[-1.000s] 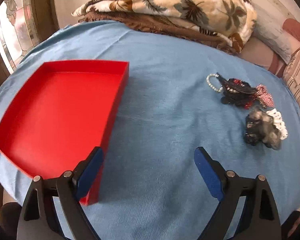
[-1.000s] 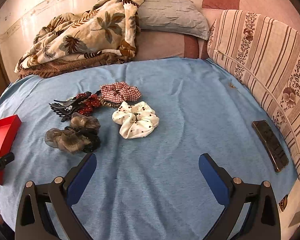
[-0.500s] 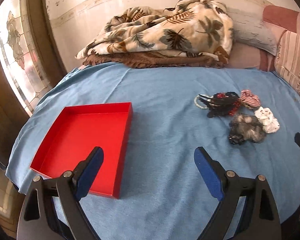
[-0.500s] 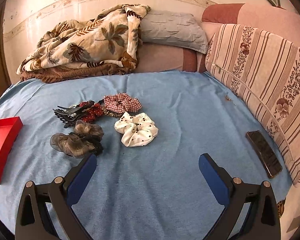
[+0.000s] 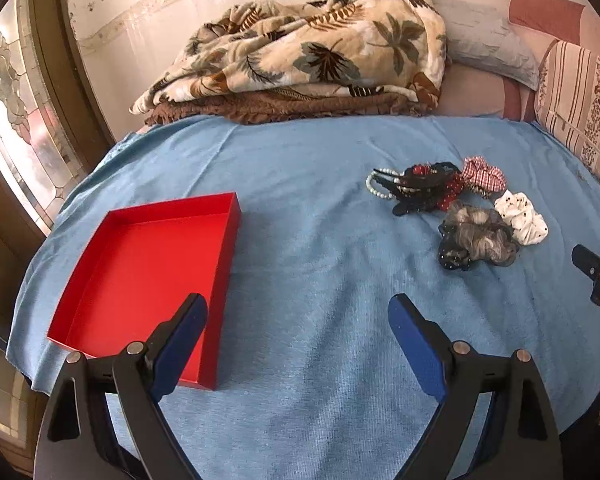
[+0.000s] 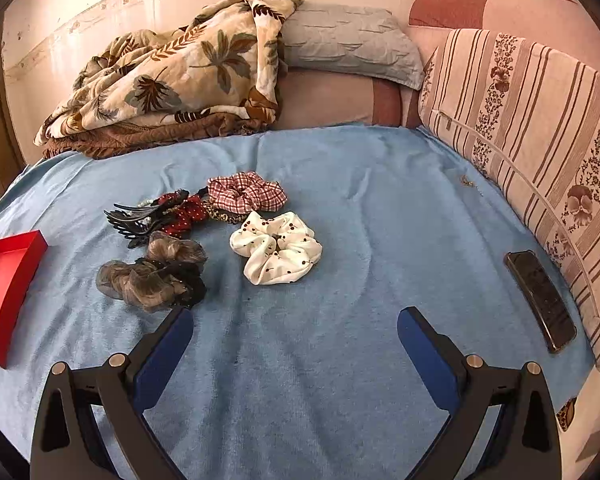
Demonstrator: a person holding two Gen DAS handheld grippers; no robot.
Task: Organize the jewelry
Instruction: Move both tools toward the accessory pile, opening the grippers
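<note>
An empty red tray [image 5: 148,264] lies on the blue cloth at the left; its corner shows in the right wrist view [image 6: 8,272]. A heap of accessories lies to its right: a black claw clip [image 5: 416,190] [image 6: 136,220], a pearl bracelet [image 5: 376,188], a red checked scrunchie [image 5: 482,174] [image 6: 246,192], a white dotted scrunchie [image 5: 522,220] [image 6: 278,254] and a grey-black scrunchie [image 5: 474,240] [image 6: 152,276]. My left gripper [image 5: 298,316] is open and empty, near the tray's front corner. My right gripper [image 6: 294,328] is open and empty, in front of the heap.
A folded leaf-print blanket [image 5: 300,52] and pillows [image 6: 352,44] lie at the back. A striped cushion [image 6: 540,120] lines the right side, with a black phone [image 6: 540,300] beside it. A window [image 5: 16,128] is at the left.
Both grippers have pulled back and tilted up from the cloth, so the tray and the heap look smaller and farther. Both stay open. Nothing on the cloth has moved.
</note>
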